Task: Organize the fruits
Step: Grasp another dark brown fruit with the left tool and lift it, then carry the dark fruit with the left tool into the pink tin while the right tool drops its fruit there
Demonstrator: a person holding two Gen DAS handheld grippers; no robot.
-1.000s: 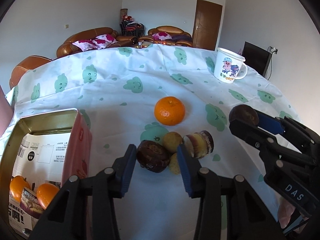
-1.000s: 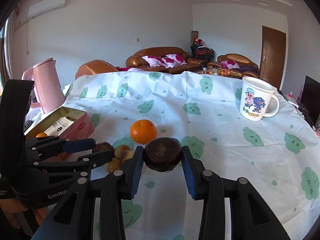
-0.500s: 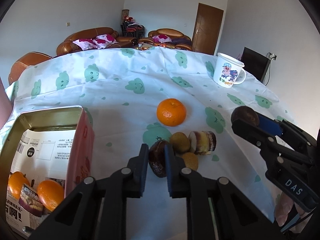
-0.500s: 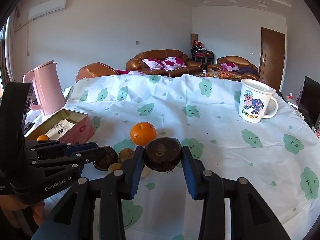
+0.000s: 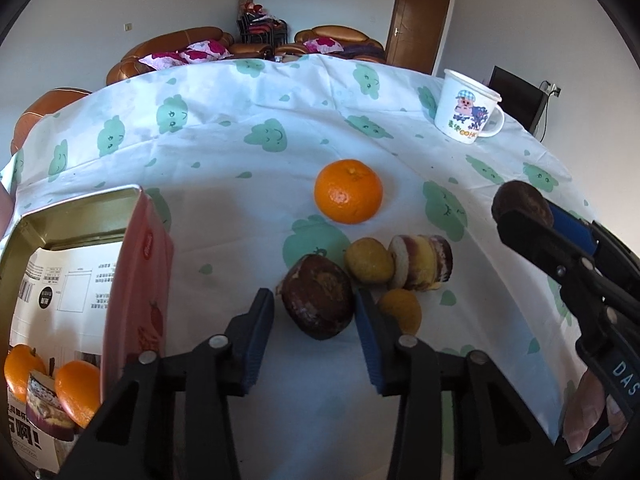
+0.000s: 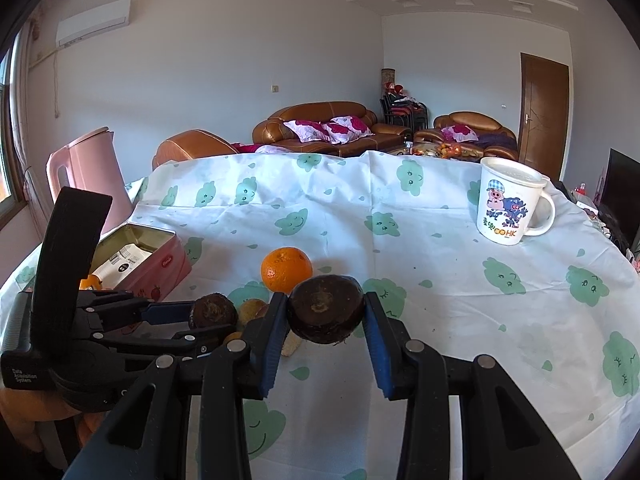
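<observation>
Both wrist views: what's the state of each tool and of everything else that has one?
Left tool: straddling the near dark fruit, grip unclear.
Right tool: shut on the second dark fruit, held off the tablecloth.
Tin: open, partly filled.
Orange: loose on the tablecloth.
Mug: upright.

Bright daylight from the left, by the window. Soft shadows across the cloth. Strong fisheye bending, black vignette at corners. Sharp overall; slight glare on walls.
</observation>
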